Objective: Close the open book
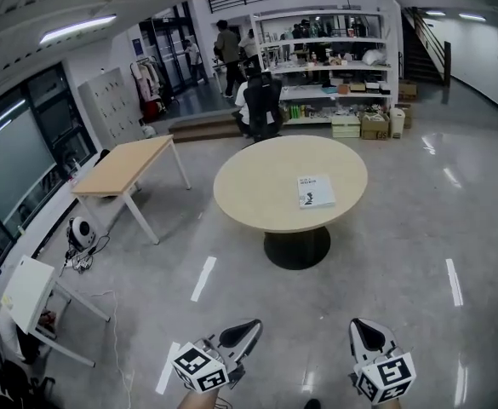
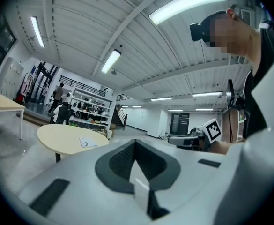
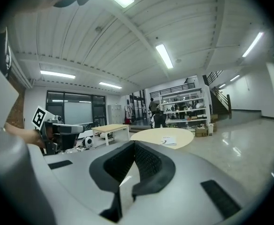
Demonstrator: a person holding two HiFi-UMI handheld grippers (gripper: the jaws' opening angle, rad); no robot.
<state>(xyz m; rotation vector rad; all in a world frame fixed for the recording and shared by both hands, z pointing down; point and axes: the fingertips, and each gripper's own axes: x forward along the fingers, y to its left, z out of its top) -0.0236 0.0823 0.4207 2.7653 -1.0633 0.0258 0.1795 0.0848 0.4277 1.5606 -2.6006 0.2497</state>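
The book (image 1: 316, 192) lies flat on the round beige table (image 1: 257, 186), well ahead of me across the floor. It shows a white face with dark print; from here I cannot tell whether it lies open. It also appears small in the left gripper view as the book (image 2: 88, 142) and in the right gripper view as the book (image 3: 168, 141). My left gripper (image 1: 253, 324) and right gripper (image 1: 361, 324) are held side by side low in the head view, far from the table. Both point at it, jaws together, nothing between them. The jaws meet at the left gripper (image 2: 135, 142) and the right gripper (image 3: 135, 143).
A rectangular wooden table (image 1: 125, 164) stands left of the round one. A small white table (image 1: 27, 292) and a white device (image 1: 81, 233) with cables are at the lower left. Shelves (image 1: 325, 66), boxes (image 1: 372, 126) and people (image 1: 260, 100) are behind the round table. Glossy floor lies between.
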